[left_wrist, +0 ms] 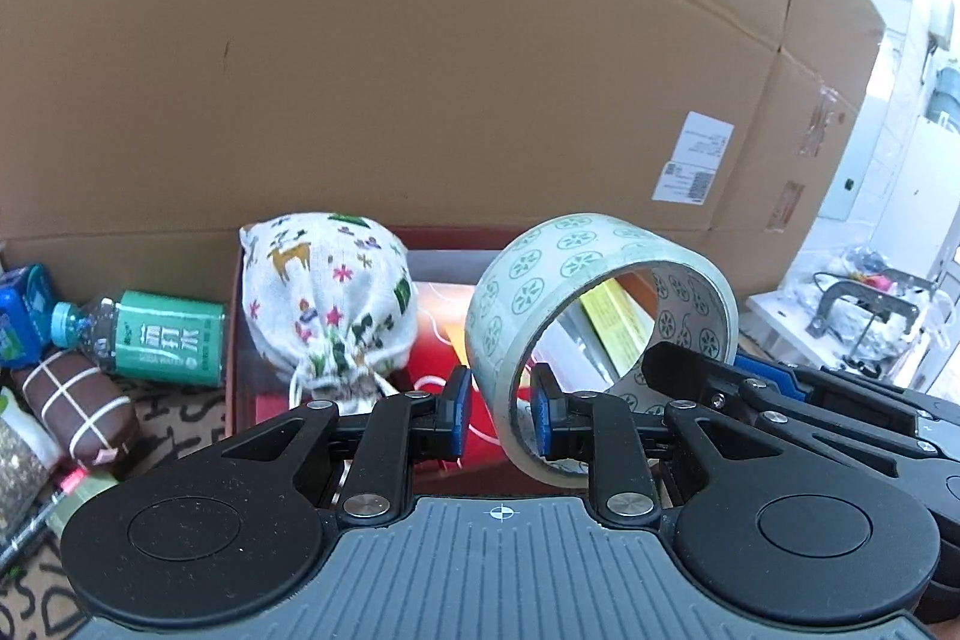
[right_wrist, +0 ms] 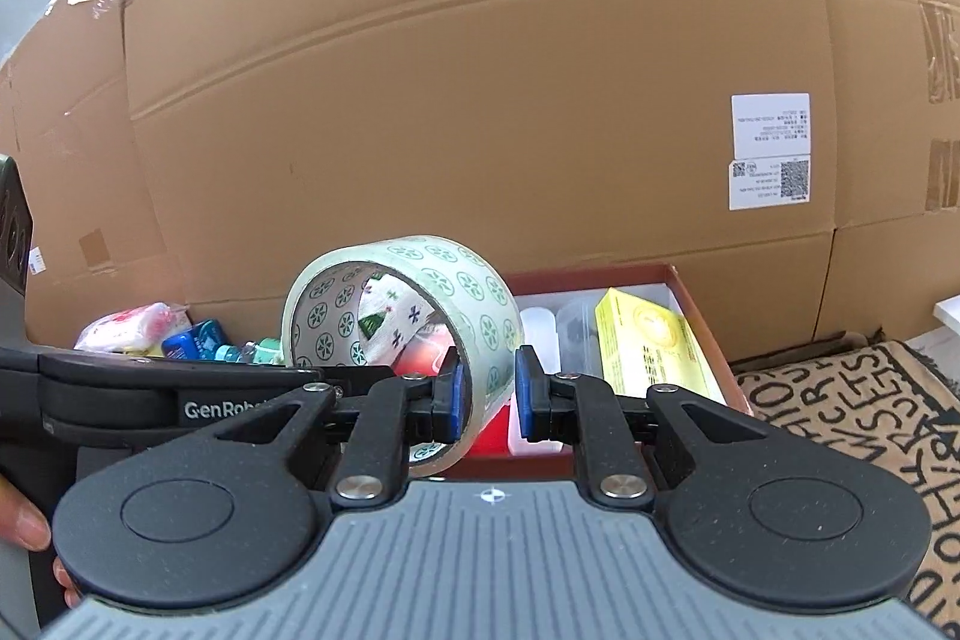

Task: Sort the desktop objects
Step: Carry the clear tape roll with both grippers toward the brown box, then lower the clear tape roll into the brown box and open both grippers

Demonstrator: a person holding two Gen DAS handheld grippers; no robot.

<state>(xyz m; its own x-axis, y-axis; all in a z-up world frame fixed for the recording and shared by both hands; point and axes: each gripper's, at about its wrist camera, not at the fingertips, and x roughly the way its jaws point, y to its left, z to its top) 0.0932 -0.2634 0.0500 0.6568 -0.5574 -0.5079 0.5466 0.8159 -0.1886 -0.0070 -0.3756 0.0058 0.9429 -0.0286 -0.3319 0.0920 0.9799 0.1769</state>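
cardboard backdrop | tape roll wall pinched between both tools

Even daylight, sharp focus; the cardboard wall bends at the edges, with overexposed white glare right of it.

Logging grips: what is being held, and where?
The tape roll, by both grippers: left gripper and right gripper each pinch its ring wall, on opposite sides.
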